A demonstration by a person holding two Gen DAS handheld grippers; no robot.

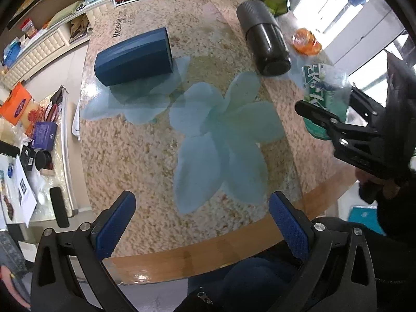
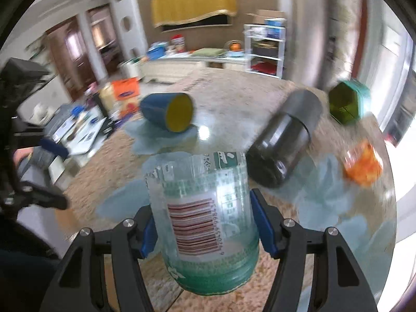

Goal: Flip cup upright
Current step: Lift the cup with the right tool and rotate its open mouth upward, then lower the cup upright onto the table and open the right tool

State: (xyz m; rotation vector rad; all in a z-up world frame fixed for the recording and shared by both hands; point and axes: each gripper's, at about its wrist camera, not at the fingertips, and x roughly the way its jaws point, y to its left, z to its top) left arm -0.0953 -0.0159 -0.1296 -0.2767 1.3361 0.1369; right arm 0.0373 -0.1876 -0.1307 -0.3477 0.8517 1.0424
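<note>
L tool hovers w/ fingers spread wide; R tool pinched tight on something, raised.

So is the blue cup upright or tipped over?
Tipped over: the blue cup lies on its side on the table, its yellow-lined mouth facing sideways.

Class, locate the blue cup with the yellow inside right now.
The blue cup with the yellow inside lies on its side at the far left of the table, left of the toppled dark cylindrical bottle.
</note>
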